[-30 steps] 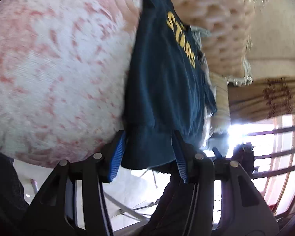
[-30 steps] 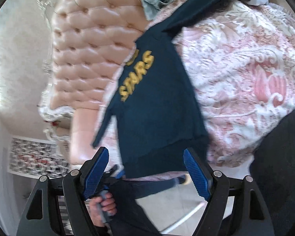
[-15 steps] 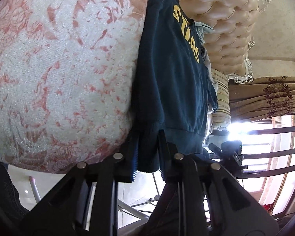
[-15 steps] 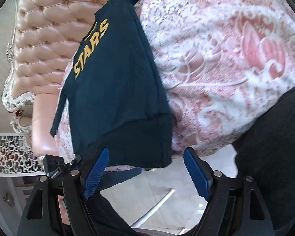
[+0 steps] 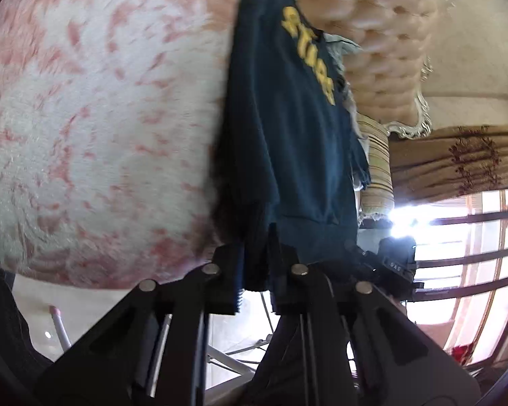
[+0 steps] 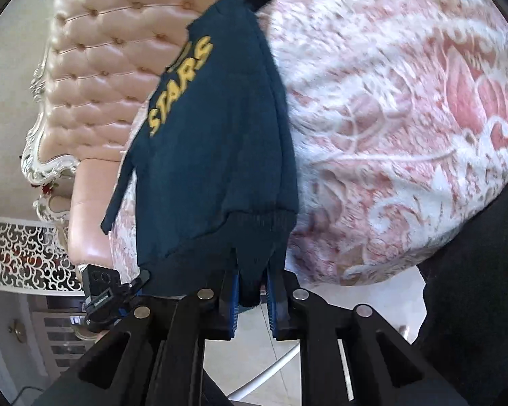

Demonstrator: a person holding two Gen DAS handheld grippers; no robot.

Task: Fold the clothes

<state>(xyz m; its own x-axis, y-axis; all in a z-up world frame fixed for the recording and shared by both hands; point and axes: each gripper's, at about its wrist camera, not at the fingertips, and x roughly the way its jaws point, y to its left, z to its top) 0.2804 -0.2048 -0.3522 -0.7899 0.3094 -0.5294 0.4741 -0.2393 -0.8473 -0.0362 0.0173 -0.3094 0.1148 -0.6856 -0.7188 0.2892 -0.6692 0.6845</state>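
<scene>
A navy sweater [image 5: 288, 135] with yellow "STARS" lettering lies flat on a bed, its ribbed hem hanging over the near edge. My left gripper [image 5: 255, 248] is closing its jaws, and the pads pinch one corner of the hem between them. In the right wrist view the same sweater [image 6: 213, 155] stretches away from me. My right gripper [image 6: 252, 272] is also closing, with the opposite hem corner bunched between its blue pads [image 6: 234, 299]. The far sleeves are partly hidden.
A pink and white floral bedspread [image 6: 406, 118] covers the bed beside the sweater. A tufted peach headboard [image 6: 101, 67] stands behind, and grey clothing [image 5: 342, 42] lies near it. Curtains and a bright window [image 5: 457, 230] lie past the bed. Dark clothing of a person [image 6: 474, 287] is close by.
Both grippers went from open around the hem to pinched on it: the left closed first, the right after sinking closer to the hem's corner.
</scene>
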